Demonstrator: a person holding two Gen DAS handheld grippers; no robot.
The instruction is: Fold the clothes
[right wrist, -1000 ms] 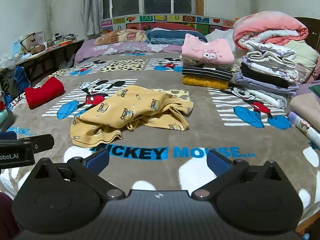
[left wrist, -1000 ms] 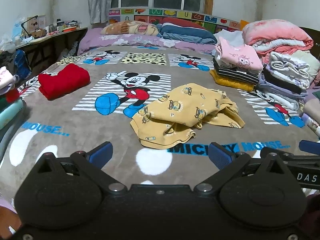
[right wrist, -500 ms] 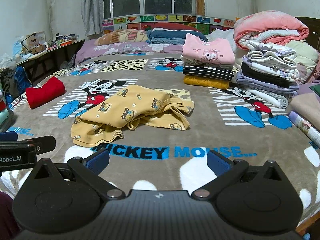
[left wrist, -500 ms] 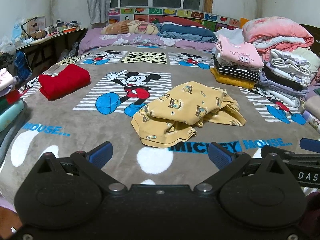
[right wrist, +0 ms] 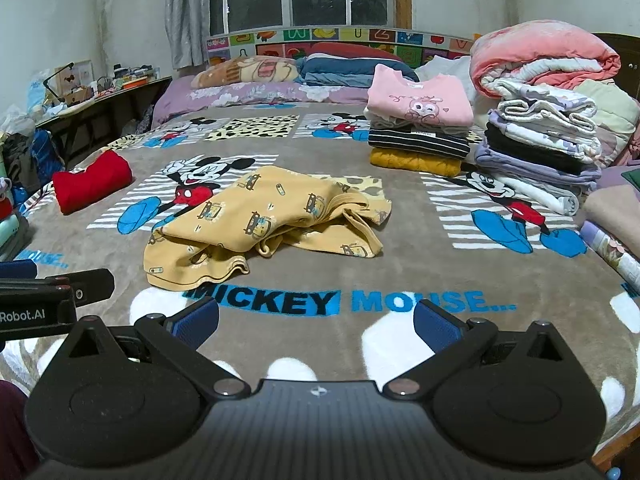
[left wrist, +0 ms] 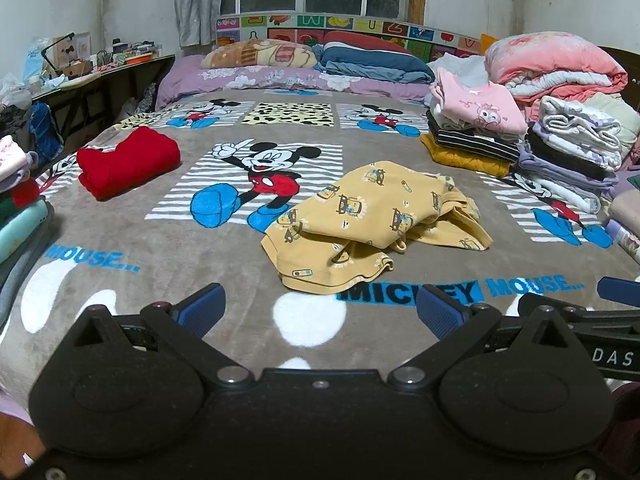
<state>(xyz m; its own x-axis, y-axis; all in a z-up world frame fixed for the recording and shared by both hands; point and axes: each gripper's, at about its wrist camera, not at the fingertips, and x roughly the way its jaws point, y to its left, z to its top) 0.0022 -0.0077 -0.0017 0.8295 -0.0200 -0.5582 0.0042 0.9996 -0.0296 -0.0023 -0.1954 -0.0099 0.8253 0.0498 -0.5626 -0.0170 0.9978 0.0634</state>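
Crumpled yellow car-print cotton garment (left wrist: 376, 224) lying mid-bed on the grey Mickey Mouse fleece blanket (left wrist: 160, 248), left gripper (left wrist: 318, 312) spread wide and empty, right gripper (right wrist: 316, 322) likewise, both hovering near it, apart from the cloth

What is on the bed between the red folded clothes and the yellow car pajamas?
Only the Mickey Mouse blanket; no clothing lies between the red folded garment and the yellow pajamas. Both views show it.

Yellow car-print garment (left wrist: 372, 224), grey Mickey blanket (left wrist: 160, 256).
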